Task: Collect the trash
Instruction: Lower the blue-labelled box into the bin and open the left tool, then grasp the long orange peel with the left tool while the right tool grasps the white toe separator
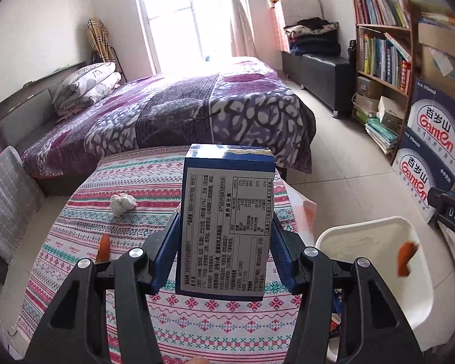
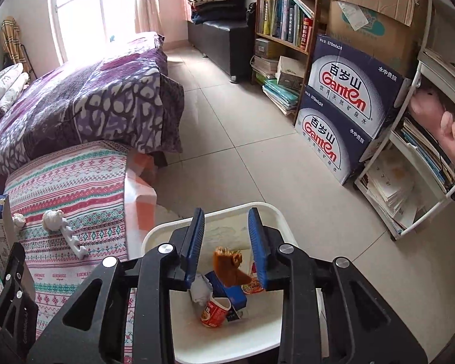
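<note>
My left gripper (image 1: 224, 218) is shut on an upright blue carton (image 1: 226, 224) with a white printed label, held above the patterned tablecloth (image 1: 75, 242). On the cloth lie a crumpled white tissue (image 1: 123, 203) and an orange scrap (image 1: 103, 247). My right gripper (image 2: 226, 212) hangs open over the white bin (image 2: 276, 212). A brown-orange scrap (image 2: 229, 265) is in the air between and below its blue pads, touching neither. In the bin lie a red cup (image 2: 215, 312), crumpled paper (image 2: 201, 291) and a blue carton (image 2: 230, 294). A white toothed piece (image 2: 74, 241) lies on the cloth.
A bed with a purple cover (image 2: 91, 103) stands behind the table. Stacked blue water boxes (image 2: 345, 106), a bookshelf (image 2: 285, 21) and a white rack (image 2: 424, 157) line the right wall. Tiled floor (image 2: 242, 127) lies between bed and boxes.
</note>
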Demonstrator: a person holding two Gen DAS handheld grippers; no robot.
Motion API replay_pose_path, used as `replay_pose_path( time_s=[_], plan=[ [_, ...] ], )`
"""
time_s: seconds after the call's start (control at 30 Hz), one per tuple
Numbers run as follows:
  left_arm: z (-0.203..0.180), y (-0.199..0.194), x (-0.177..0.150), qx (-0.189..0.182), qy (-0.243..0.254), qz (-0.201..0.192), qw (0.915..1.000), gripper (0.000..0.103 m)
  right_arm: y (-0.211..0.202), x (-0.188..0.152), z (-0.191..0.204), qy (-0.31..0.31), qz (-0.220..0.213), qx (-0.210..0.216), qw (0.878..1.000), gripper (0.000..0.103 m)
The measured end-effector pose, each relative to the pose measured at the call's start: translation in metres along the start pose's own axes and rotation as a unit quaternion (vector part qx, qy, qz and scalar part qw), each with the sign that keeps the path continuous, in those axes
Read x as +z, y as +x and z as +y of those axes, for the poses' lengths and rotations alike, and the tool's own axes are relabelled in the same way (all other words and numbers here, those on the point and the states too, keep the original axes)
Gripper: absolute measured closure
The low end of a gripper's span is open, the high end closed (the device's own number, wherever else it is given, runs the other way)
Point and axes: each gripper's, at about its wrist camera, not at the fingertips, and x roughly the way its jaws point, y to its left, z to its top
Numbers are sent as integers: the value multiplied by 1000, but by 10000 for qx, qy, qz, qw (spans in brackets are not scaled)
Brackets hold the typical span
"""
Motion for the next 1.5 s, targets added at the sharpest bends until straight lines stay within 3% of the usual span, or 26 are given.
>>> replay_pose_path(
  time_s=[0.2, 0.4, 0.6, 0.83, 0.93, 1.03, 1.2, 1.5],
  plan=[
    [-28, -4, -3, -257, 219, 9, 9994, 48, 0, 1, -25, 220, -42, -232, 9995, 51],
    [-54, -6, -5, -515, 399, 70, 9979, 48, 2, 5, -55, 537, -3, -324, 9980, 43],
    [-76, -7, -11, -851, 555, 237, 9945, 48, 4, 8, -77, 783, 66, -356, 9963, 40],
    [-95, -6, -15, -1561, 540, 546, 9848, 47, 6, 8, -91, 897, 103, -366, 9952, 38],
    [-97, -6, -15, -1894, 453, 677, 9785, 39, 6, 8, -94, 957, 106, -374, 9946, 36],
    [-97, -7, -14, -2090, 390, 746, 9743, 37, 7, 8, -96, 1034, 126, -340, 9940, 36],
    [-93, -9, -14, -2048, 363, 744, 9753, 34, 6, 9, -89, 1000, 132, -313, 9944, 33],
    [-66, 8, -20, -1390, 408, 809, 9861, 31, 9, 9, -66, 870, 206, -236, 9957, 26]
  ],
)
